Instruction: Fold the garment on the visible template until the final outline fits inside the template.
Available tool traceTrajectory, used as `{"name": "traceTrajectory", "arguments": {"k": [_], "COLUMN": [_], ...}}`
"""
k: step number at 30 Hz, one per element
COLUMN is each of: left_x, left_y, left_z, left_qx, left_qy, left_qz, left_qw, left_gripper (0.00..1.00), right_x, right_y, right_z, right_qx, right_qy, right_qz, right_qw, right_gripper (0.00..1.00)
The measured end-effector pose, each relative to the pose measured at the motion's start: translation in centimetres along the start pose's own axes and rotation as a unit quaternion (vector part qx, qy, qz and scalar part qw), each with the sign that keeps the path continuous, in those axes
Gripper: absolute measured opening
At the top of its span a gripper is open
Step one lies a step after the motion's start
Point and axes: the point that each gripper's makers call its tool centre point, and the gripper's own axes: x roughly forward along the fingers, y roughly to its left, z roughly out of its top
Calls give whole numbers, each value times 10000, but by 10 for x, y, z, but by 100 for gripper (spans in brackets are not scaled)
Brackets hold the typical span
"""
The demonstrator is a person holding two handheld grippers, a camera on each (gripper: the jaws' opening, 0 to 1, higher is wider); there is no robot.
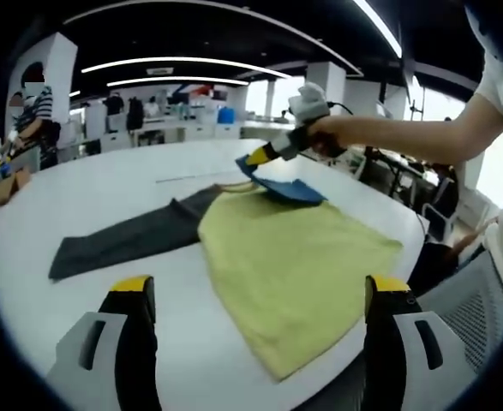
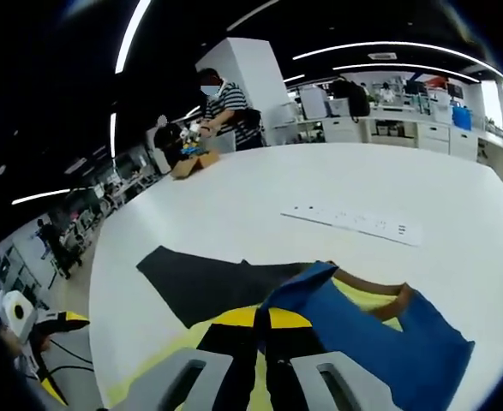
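While right tongs (image 1: 255,159) pinch blue garment (image 1: 290,188) edge atop yellow template (image 1: 294,257) on white surface (image 1: 131,184), left tongs (image 1: 260,300) hover spread, empty. Folding appears barely begun; dark garment (image 1: 131,240) untouched alongside.

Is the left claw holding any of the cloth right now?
No, the left claw stands open above the yellow-green sheet, its jaws wide apart with no cloth between them.
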Motion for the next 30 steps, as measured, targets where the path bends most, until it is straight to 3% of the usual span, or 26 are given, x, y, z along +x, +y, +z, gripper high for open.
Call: {"name": "traceTrajectory", "arguments": {"k": [12, 21, 26, 30], "left_x": [-1, -4, -7, -8], "left_y": [5, 7, 8, 10], "left_z": [0, -5, -6, -9], "left_qx": [-20, -58, -81, -100], "left_qy": [0, 53, 51, 92], "left_qz": [78, 114, 146, 164], "left_qw": [10000, 9999, 9998, 9998], "left_gripper": [98, 98, 98, 98], "right_x": [35, 43, 52, 59], "right_y": [-3, 10, 9, 8], "right_z": [0, -30, -40, -46], "right_qx": [-297, -842, -1214, -1271], "right_qy": [164, 471, 563, 599], "right_qz": [148, 19, -70, -95], "right_qw": [9993, 9953, 9910, 9900], "right_gripper": [0, 0, 0, 0]}}
